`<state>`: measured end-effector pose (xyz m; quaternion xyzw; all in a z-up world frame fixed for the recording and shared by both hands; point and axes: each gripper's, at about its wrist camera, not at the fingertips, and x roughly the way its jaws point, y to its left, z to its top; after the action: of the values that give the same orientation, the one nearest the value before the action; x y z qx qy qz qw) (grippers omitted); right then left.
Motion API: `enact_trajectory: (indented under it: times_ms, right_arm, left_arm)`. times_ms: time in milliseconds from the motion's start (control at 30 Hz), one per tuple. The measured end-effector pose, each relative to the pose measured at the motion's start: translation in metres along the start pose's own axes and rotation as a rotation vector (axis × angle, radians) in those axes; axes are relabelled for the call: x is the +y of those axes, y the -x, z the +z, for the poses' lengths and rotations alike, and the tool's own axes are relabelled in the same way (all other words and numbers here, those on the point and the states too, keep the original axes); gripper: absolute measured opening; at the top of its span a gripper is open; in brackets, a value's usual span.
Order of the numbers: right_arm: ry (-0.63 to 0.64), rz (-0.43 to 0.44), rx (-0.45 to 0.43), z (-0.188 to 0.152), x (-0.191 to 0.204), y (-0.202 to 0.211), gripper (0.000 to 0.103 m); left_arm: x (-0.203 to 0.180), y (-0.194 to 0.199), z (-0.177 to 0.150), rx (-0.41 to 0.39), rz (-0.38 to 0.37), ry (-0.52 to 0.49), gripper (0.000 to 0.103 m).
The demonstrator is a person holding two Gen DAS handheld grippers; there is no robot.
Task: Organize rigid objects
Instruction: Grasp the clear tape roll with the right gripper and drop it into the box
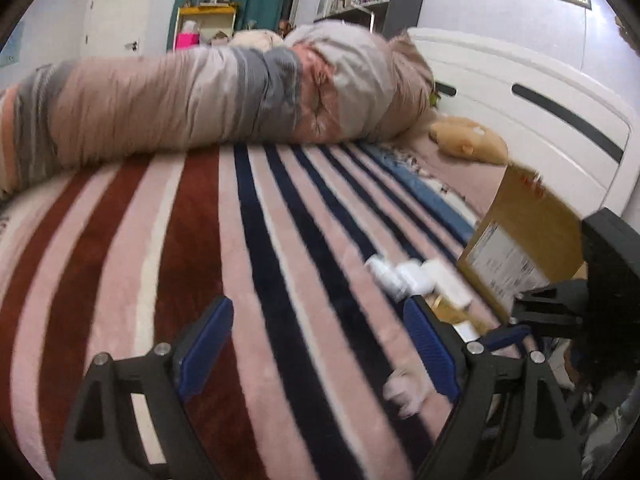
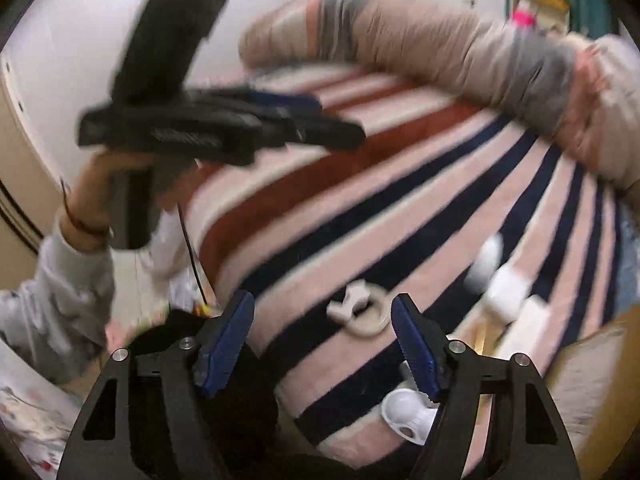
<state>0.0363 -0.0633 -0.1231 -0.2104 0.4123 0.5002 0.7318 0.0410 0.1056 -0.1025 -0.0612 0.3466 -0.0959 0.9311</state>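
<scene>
Nearest to me, my right gripper [image 2: 322, 340] hangs with its blue fingers spread and nothing between them, just short of a pale ring-shaped piece [image 2: 362, 312] lying on the striped blanket [image 2: 360, 208]; a white cup-like item [image 2: 408, 416] sits beside and partly under its right finger at the bed's near edge. My left gripper [image 1: 318, 354] is likewise released and empty, held above the stripes to the left, with a small white object [image 1: 406, 394] just inside its right finger. A little farther and to the right, a cluster of white pieces [image 1: 404, 276] lies near the cardboard box [image 1: 520, 240], which I judge to be where these rigid items belong. Both views are smeared, so I cannot name the small items with confidence, and that blur is my first worry: closing on a poorly seen, low ring against soft pile could pinch blanket instead of plastic, or nudge the ring away. The cup at the near edge could be knocked off the bed by a careless finger. The two grippers also work near each other, so crossing paths risks a bump. Open room lies left and far across the blanket, up to the rolled duvet [image 1: 180, 96]; the right is hemmed in by the box and white headboard [image 1: 520, 92].
</scene>
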Motion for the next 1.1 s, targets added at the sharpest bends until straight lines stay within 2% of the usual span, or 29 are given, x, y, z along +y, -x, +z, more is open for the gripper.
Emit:
enact_trajectory:
  times_ms: [100, 133, 200, 267, 300, 333, 400, 533, 700, 833, 933, 1033, 1100]
  right_arm:
    - [-0.033, -0.015, 0.09, 0.0, -0.013, -0.032, 0.063]
    - [-0.034, -0.013, 0.1, 0.0, -0.013, -0.035, 0.057]
    - [-0.021, -0.011, 0.104, 0.001, -0.016, -0.037, 0.057]
    - [-0.009, -0.028, 0.125, 0.004, -0.015, -0.044, 0.056]
    - [-0.003, -0.037, 0.141, 0.005, -0.014, -0.048, 0.054]
    - [0.009, -0.053, 0.161, 0.005, -0.012, -0.054, 0.044]
    - [0.027, -0.058, 0.158, 0.005, -0.013, -0.055, 0.044]
    - [0.039, -0.094, 0.124, 0.011, -0.014, -0.041, 0.043]
    - [0.035, -0.158, 0.014, 0.022, -0.01, 0.014, 0.043]
    - [-0.006, -0.205, -0.125, 0.023, -0.006, 0.089, 0.043]
    - [-0.061, -0.281, -0.223, 0.021, -0.014, 0.144, 0.043]
    - [-0.118, -0.39, -0.242, 0.01, -0.033, 0.185, 0.044]
    - [-0.157, -0.47, -0.218, 0.0, -0.053, 0.2, 0.044]
  left_arm:
    - [0.007, -0.02, -0.013, 0.022, 0.004, 0.01, 0.085]
    - [0.01, -0.024, -0.017, 0.025, -0.01, 0.024, 0.085]
    - [0.015, -0.033, -0.02, 0.043, -0.031, 0.046, 0.085]
    - [0.016, -0.039, -0.02, 0.063, -0.005, 0.045, 0.085]
    - [0.016, -0.04, -0.02, 0.065, 0.0, 0.041, 0.085]
    - [0.016, -0.038, -0.021, 0.061, -0.007, 0.039, 0.085]
    - [0.019, -0.038, -0.021, 0.062, -0.023, 0.049, 0.085]
    - [0.021, -0.038, -0.021, 0.076, 0.008, 0.054, 0.085]
    - [0.013, -0.039, -0.014, 0.083, -0.024, 0.047, 0.085]
    - [-0.007, -0.052, -0.005, 0.093, -0.072, 0.03, 0.085]
    - [-0.026, -0.077, 0.002, 0.13, -0.09, 0.047, 0.085]
    - [-0.042, -0.102, 0.01, 0.168, -0.131, 0.066, 0.085]
    - [-0.05, -0.115, 0.015, 0.188, -0.127, 0.071, 0.081]
